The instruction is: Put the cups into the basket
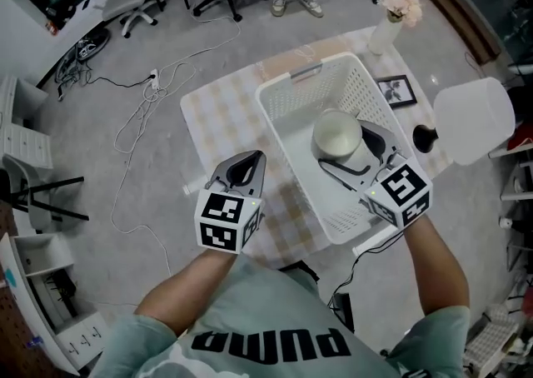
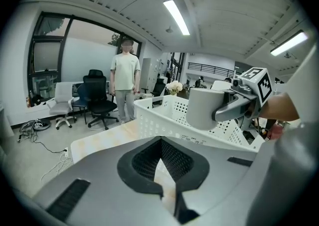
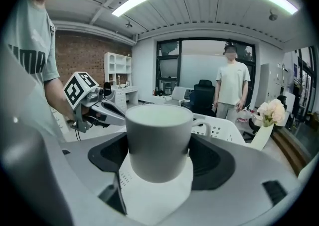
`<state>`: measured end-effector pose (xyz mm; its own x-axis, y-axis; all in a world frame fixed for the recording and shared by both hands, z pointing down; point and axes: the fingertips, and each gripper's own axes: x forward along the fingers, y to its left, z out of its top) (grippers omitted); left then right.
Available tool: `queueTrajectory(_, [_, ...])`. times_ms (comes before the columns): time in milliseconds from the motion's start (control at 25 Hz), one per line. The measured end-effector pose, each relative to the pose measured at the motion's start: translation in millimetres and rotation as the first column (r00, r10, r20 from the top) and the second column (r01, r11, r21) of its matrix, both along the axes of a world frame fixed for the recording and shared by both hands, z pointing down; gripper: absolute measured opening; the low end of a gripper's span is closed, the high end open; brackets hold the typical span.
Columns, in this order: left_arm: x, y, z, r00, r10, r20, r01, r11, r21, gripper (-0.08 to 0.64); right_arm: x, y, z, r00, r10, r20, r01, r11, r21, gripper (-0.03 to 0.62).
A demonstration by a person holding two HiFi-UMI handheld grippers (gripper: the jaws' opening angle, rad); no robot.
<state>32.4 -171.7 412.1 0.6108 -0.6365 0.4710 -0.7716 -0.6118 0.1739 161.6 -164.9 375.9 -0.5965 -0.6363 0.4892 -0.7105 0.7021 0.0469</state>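
Right gripper [image 1: 354, 154] clamps one cup [image 1: 336, 132] over one basket [image 1: 287, 97].

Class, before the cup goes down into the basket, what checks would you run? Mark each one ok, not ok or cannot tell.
1. Right gripper clamped on the cup: ok.
2. Cup upright: ok.
3. Cup over the basket, inside its rim: ok.
4. Basket floor under the cup free: cannot tell, the cup hides it.
5. Left gripper empty and outside the basket: ok.
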Motion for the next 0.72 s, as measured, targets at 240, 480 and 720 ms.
queueTrajectory(240, [-0.6,-4.2,4.4,0.999,-0.034,0.005,0.034,0.999,-0.010,0.006,-15.3,-8.3,18.2,0.991,-0.125,-0.050,0.123,0.992,-0.035,0.373])
queueTrajectory(480, [-5.4,-7.3,14.5,0.998,-0.065,0.015,0.065,0.998,-0.026,0.006,-25.2,-3.7,49.5,0.958,-0.255,-0.129,0.246,0.966,-0.082,0.373])
queueTrajectory(720, [-6.1,-9.0,21.0,0.996,-0.086,0.020,0.087,0.995,-0.039,0.006,-27.6,0.9,80.7,0.917,-0.351,-0.187,0.323,0.932,-0.166,0.373])
